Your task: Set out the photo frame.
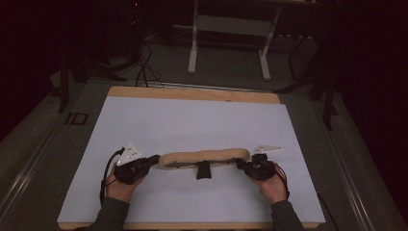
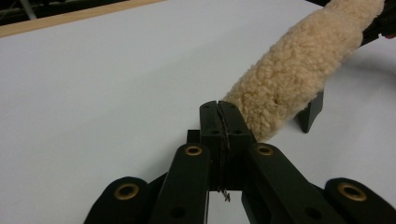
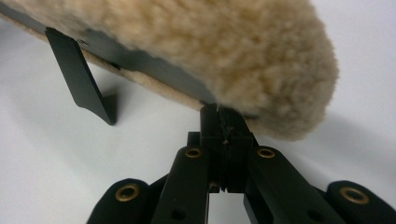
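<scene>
- The left tool (image 1: 153, 159) is clamped on one end of the fleece-covered strap (image 1: 204, 157); the right tool (image 1: 242, 165) is pinched tight on the other end.
- The strap hangs stretched between the two tools, just above the white surface (image 1: 192, 120), with its black clip (image 1: 203, 171) dangling midway.
- Judged best: keep both grips firm, hold even tension, and move both hands together so that neither end slips.
</scene>
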